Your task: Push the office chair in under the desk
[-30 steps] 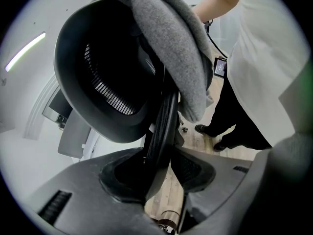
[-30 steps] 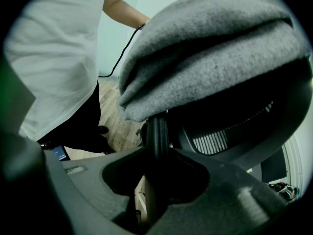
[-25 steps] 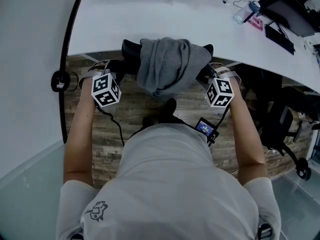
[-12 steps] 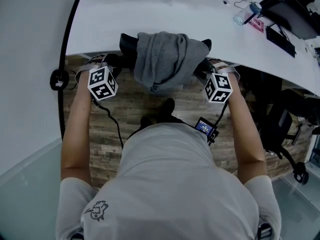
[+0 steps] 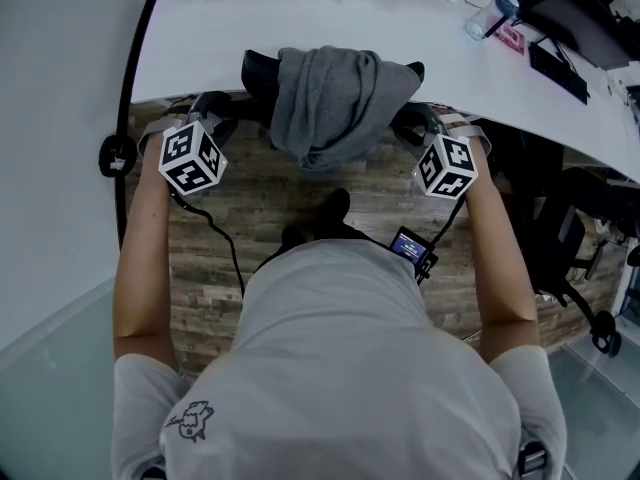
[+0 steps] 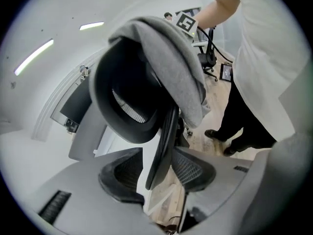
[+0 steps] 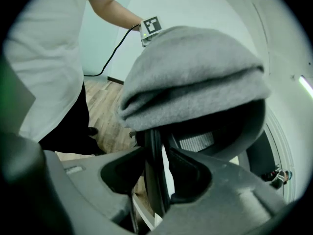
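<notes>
We see the office chair (image 5: 258,76) with its back at the edge of the desk (image 5: 300,28), a grey sweater (image 5: 335,103) draped over it. Our left gripper (image 6: 159,177) and right gripper (image 7: 156,180) are opening, the backrest's edge loose between their jaws.

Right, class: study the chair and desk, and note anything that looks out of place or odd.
A grey garment is slung over the office chair's backrest, bunched and hanging unevenly, right at the edge of the desk. Nothing looks spilled or damaged.

Black office chair (image 5: 258,76), grey cloth (image 5: 335,103) over its back, stands tucked against the white desk (image 5: 250,38).
</notes>
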`<state>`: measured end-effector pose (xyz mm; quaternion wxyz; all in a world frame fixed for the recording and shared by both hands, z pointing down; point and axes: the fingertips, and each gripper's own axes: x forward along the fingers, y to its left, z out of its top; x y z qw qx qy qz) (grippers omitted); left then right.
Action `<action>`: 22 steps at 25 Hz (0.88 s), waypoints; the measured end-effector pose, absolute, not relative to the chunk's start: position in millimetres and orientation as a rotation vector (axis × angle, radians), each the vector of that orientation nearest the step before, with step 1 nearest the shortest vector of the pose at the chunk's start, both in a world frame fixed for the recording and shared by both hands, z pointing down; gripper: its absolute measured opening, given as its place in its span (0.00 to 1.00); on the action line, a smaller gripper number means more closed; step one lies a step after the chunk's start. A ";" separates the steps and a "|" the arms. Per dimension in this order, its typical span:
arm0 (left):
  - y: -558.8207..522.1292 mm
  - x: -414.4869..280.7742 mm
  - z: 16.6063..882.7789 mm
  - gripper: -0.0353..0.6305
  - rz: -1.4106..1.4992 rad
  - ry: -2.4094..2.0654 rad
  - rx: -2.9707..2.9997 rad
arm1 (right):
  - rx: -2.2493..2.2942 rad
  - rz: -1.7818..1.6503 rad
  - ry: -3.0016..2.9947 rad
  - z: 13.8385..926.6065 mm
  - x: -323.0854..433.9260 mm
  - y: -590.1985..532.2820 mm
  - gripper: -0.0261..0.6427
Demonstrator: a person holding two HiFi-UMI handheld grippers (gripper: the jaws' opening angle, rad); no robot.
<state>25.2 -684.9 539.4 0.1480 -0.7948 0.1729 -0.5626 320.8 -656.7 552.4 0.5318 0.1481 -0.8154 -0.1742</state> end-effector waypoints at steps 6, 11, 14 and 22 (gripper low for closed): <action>-651.6 35.2 456.9 0.32 -1.242 0.749 -2.414 | 0.599 -0.384 -2.076 475.6 308.2 -630.8 0.26; -612.5 31.2 393.7 0.27 -0.841 1.043 -2.541 | 0.813 -0.383 -2.194 427.7 278.0 -588.9 0.17; -583.9 32.9 370.0 0.19 -0.619 1.127 -2.619 | 0.911 -0.372 -2.284 409.6 260.3 -563.1 0.13; -515.3 14.4 337.7 0.05 -0.260 1.289 -2.729 | 1.033 -0.354 -2.396 382.9 218.8 -497.7 0.04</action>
